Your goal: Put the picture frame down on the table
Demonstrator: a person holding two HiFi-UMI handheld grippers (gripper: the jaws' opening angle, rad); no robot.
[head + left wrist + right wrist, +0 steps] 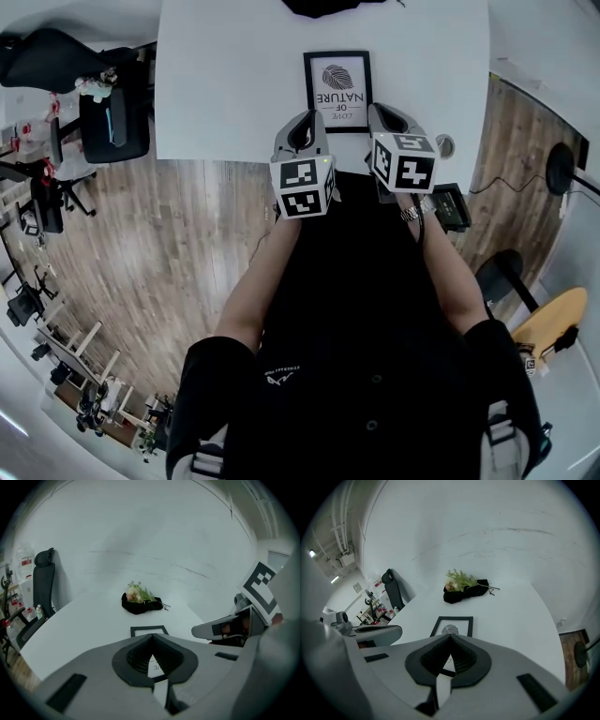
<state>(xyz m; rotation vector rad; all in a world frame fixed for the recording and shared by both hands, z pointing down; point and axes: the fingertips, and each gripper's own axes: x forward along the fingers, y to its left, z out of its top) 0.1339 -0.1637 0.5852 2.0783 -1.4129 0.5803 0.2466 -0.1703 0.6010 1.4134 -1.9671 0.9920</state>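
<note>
Holding left gripper (307,117) and right gripper (386,111) side by side at the near edge of the white table (225,84), both pinched shut on nothing. Seeing the picture frame (337,91) already lying flat and face up just ahead, long axis running straight away from the tongs, near short edge between the two tips. Judging it equally near either side, so nothing left to lower.

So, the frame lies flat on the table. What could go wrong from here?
The picture frame lies close to the near edge of the table, so a low sweep of the left gripper or right gripper could push it off. Both are shut, empty and close together, so their marker cubes might knock.
</note>
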